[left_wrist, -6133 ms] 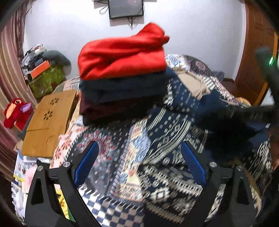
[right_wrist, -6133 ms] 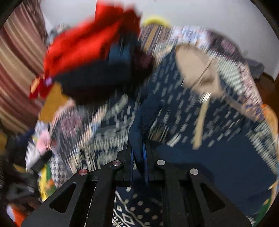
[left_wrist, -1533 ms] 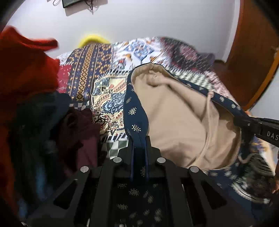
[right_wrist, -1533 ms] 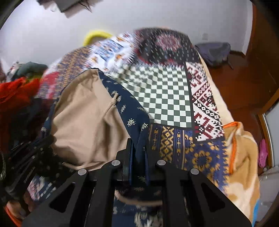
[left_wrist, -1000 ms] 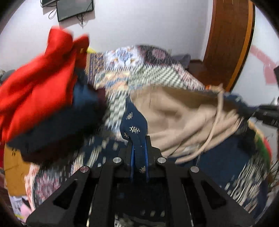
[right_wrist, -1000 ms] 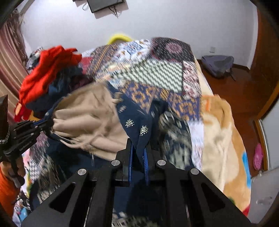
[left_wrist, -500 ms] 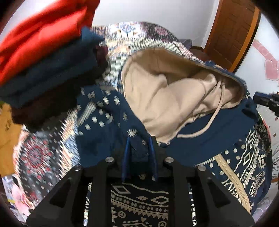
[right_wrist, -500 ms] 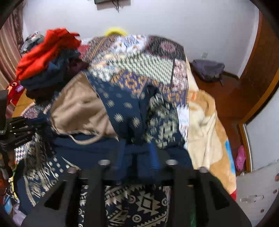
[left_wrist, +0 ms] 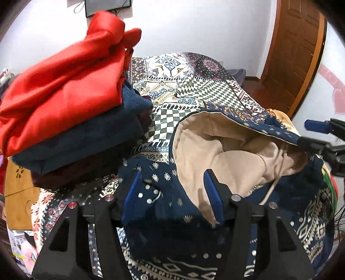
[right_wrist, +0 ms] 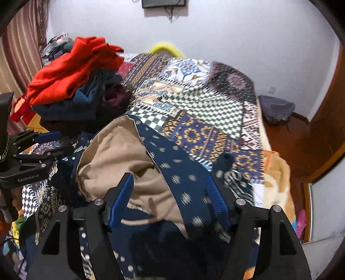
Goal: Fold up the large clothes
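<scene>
Both grippers are letting go now. The left gripper (left_wrist: 172,193) is standing spread, its jaws having just been opening, and the navy patterned hoodie (left_wrist: 168,206) is lying loose between its blue pads with no pinch on it. Same story on the other side: the right gripper (right_wrist: 170,198) is spread too, its jaws having just been opening, with the hood's (right_wrist: 120,155) navy edge running slack between the pads.

So the hoodie is lying on the bed (right_wrist: 194,103), hood flopped open and showing its tan lining (left_wrist: 215,146), a drawstring (left_wrist: 273,183) trailing across the navy cloth. To my eye this is the laying-out step finishing up: the garment is down, but it is looking rumpled, not yet folded.

The next move is likely calling for fresh grips. Each gripper is needing a new hold, probably at a sleeve or a side edge, and the hood wants flattening before any fold is going over it.

Around it, the bed is wearing a busy patchwork cover of checks and prints. A stack of folded clothes (left_wrist: 64,103) is sitting beside the hoodie, a red garment (left_wrist: 60,79) on top of dark blue ones. Behind, a plain white wall is carrying a dark screen (right_wrist: 163,3); a wooden door (left_wrist: 297,49) is standing to one side, a striped curtain (right_wrist: 19,43) hanging at the other.
</scene>
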`<action>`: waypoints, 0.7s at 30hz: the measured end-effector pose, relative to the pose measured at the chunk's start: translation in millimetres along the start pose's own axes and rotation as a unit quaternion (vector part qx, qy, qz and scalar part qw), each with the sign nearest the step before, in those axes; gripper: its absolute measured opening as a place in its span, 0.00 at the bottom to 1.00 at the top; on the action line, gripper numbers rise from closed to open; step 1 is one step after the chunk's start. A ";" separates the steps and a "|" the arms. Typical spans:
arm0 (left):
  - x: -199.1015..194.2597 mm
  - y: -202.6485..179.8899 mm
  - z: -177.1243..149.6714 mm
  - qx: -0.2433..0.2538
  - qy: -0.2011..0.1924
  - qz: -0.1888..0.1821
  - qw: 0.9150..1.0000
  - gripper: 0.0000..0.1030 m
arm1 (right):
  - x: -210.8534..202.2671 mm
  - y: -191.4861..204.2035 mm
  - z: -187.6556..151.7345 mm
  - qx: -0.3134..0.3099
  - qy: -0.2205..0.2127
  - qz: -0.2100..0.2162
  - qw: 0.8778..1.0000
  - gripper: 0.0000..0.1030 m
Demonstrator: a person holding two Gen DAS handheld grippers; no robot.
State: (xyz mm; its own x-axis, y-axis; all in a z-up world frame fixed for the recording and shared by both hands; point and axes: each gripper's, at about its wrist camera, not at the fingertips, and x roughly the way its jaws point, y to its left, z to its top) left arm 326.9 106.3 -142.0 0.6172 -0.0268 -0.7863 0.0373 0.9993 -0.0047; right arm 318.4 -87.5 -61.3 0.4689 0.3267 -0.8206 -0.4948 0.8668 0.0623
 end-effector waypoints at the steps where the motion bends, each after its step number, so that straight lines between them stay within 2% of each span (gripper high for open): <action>1: 4.4 0.8 0.9 -0.002 0.003 -0.002 1.000 0.57 | 7.6 1.9 2.7 -0.003 0.005 0.003 1.000 0.64; 8: 52.4 9.0 8.9 -0.025 0.032 -0.030 0.999 0.57 | 49.7 8.0 16.0 -0.013 0.037 0.015 0.999 0.64; 15: 91.6 14.0 14.0 -0.043 0.053 -0.040 0.997 0.54 | 71.2 5.7 21.2 -0.015 0.036 0.007 0.999 0.63; 17: 98.6 13.2 14.0 -0.048 0.059 -0.053 0.996 0.49 | 77.2 2.6 21.1 -0.008 0.044 0.007 0.999 0.56; 19: 102.4 10.9 13.8 -0.051 0.062 -0.057 0.995 0.48 | 81.9 -1.6 21.7 -0.001 0.053 0.013 0.999 0.32; 21: 102.9 9.4 13.6 -0.053 0.062 -0.063 0.995 0.41 | 80.6 -6.2 20.9 0.013 0.052 0.021 0.998 0.22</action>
State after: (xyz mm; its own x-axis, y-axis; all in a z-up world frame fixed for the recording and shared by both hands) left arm 401.5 112.6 -214.6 0.5111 -0.1549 -0.8454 0.0216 0.9856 -0.1675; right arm 374.6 -58.7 -115.9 0.3686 0.3230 -0.8717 -0.4928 0.8630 0.1113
